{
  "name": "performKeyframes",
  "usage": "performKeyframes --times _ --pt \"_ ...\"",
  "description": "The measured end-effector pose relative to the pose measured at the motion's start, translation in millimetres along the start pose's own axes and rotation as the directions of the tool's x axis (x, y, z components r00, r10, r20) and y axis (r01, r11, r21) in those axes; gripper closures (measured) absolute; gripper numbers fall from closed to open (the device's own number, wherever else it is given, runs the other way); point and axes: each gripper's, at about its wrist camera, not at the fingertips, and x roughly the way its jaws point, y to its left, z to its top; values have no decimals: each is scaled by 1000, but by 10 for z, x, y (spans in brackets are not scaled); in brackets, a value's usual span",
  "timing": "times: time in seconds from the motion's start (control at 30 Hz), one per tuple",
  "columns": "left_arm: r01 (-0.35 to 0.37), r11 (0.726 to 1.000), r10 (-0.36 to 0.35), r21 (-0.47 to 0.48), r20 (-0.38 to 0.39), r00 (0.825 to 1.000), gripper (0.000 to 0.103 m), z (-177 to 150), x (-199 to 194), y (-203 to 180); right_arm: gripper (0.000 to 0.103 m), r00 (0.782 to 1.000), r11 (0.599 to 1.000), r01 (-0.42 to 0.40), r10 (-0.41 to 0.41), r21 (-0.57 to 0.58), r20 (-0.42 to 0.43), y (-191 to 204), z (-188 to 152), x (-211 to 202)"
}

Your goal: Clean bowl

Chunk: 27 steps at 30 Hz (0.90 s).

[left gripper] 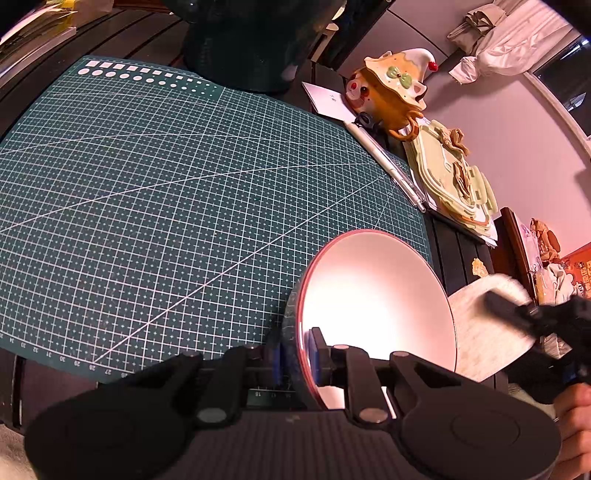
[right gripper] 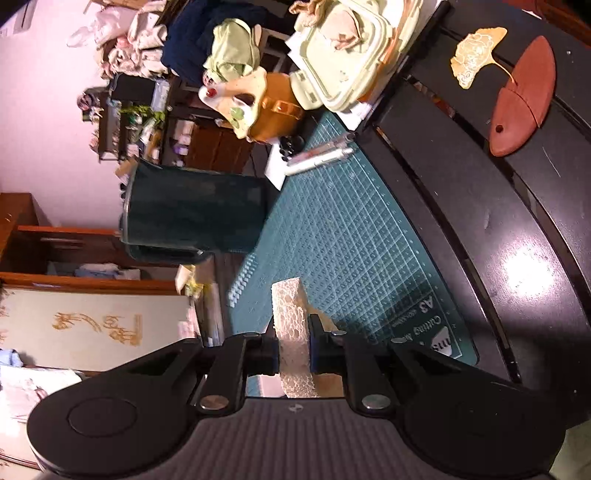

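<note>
Right wrist: mat (right gripper: 354,236) reads "A3 Cutting"; jaws clamp sponge (right gripper: 293,343), left's clamp bowl (left gripper: 373,295).

Left wrist view looking steeply down along its fingers, close over the green cutting mat (left gripper: 177,192); right wrist view rolled sideways, at a shallower angle, facing across the same mat (right gripper: 351,229); both share the dark jug (left gripper: 255,48), the ceramic mug (left gripper: 391,92) and the pale green lid (left gripper: 450,177)

A lived-in home: dark wooden worktop (right gripper: 480,192) with green gridded cutting mat (left gripper: 166,184), piled laundry (right gripper: 140,29), wooden cabinets (right gripper: 74,251).
</note>
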Motion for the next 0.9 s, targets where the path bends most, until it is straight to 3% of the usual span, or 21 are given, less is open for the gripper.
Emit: performKeyframes --times 0.1,0.3,0.47,0.7,0.8,0.9 --pt "1 1000 -1 0 0 1000 87 1 0 -2 90 999 999 41 -41 1 -30 -27 -28 86" --pt "3 1000 -3 -2 0 1000 87 -14 1 13 90 997 998 -66 65 22 46 -7 27 -132" --pt "3 1000 -3 -2 1 1000 87 -22 -2 21 90 999 999 35 -35 1 -22 -32 -35 73" --pt "4 1000 -4 -1 1 1000 87 -25 -3 27 90 998 999 -44 44 -9 39 35 -17 -102" --pt "4 1000 -4 -2 1 1000 87 -24 -5 28 90 1000 999 29 -29 -34 -6 37 -45 26" --pt "4 1000 -4 -2 1 1000 87 -18 -5 29 90 999 999 36 -36 -16 -14 9 -42 45"
